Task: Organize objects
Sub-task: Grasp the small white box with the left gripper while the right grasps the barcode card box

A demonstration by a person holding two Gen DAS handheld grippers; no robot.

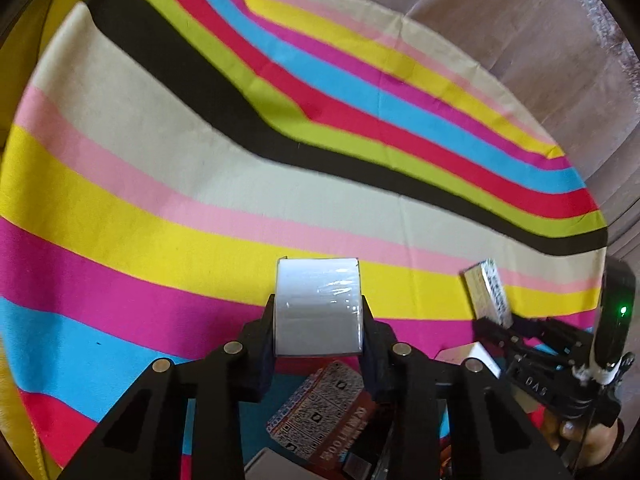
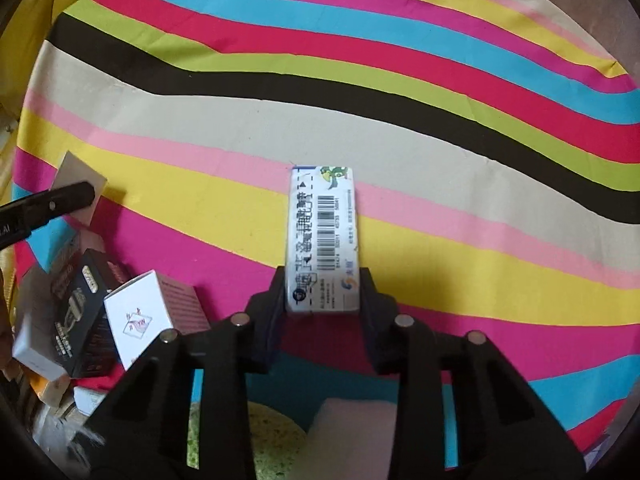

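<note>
My left gripper point(image 1: 319, 320) is shut on a plain white box point(image 1: 318, 304) wrapped in clear film, held above the striped cloth point(image 1: 160, 168). My right gripper point(image 2: 323, 292) is shut on a long white box with a barcode point(image 2: 322, 236), also above the cloth point(image 2: 440, 120). The right gripper and its barcode box point(image 1: 488, 292) show at the right of the left wrist view. The left gripper's finger point(image 2: 60, 200) and its white box point(image 2: 80, 176) show at the left edge of the right wrist view.
A pile of small boxes lies at the lower left of the right wrist view: a white and pink box point(image 2: 148, 316), a black box point(image 2: 80, 320). A red patterned box point(image 1: 324, 412) lies under the left gripper. A green sponge point(image 2: 272, 440) and pink block point(image 2: 352, 428) lie below the right gripper.
</note>
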